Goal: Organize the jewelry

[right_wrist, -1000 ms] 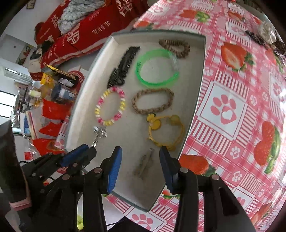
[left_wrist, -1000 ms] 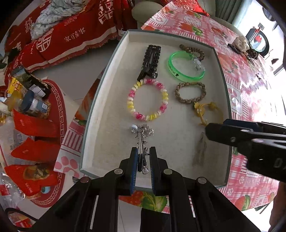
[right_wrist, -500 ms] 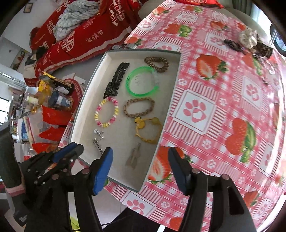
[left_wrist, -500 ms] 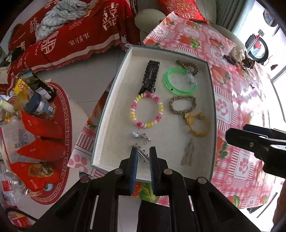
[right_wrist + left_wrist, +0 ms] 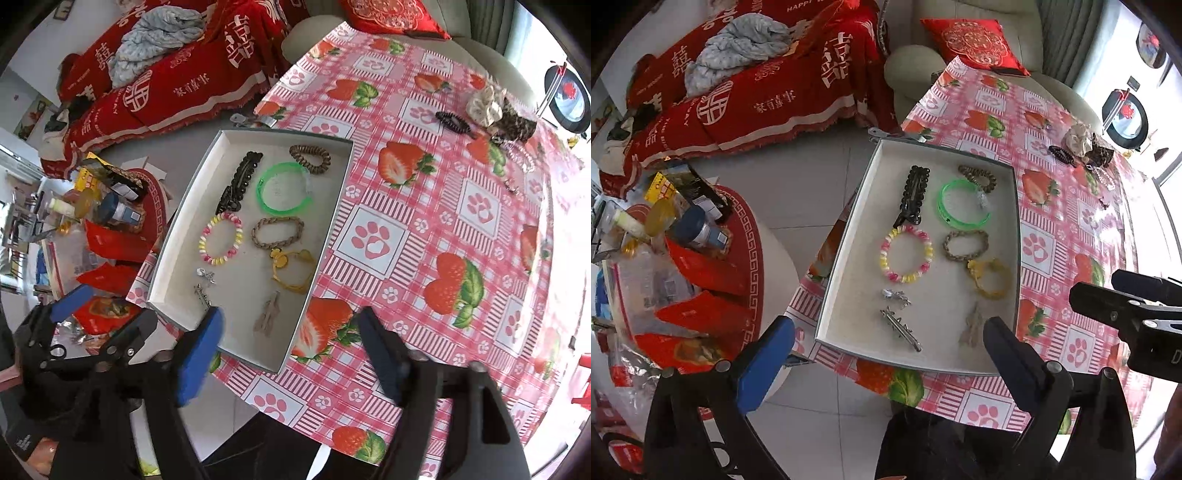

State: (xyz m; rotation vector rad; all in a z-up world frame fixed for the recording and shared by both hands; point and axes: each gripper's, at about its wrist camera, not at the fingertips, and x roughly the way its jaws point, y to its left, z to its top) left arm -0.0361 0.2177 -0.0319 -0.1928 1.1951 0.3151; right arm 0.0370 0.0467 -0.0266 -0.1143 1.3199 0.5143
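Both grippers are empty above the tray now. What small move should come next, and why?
Probably move the right gripper toward the hair ties lying loose at the table's far side. Both it and the left gripper are open and empty, and the tray has bare floor left.

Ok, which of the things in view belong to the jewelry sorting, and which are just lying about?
Part of the job:
- tray
- green bangle, beaded bracelet, silver clip in it
- unsorted pieces at the table's far end

Just lying about:
- red blanket
- jars and red packets on the side table

Glossy tablecloth, seemingly matt tray
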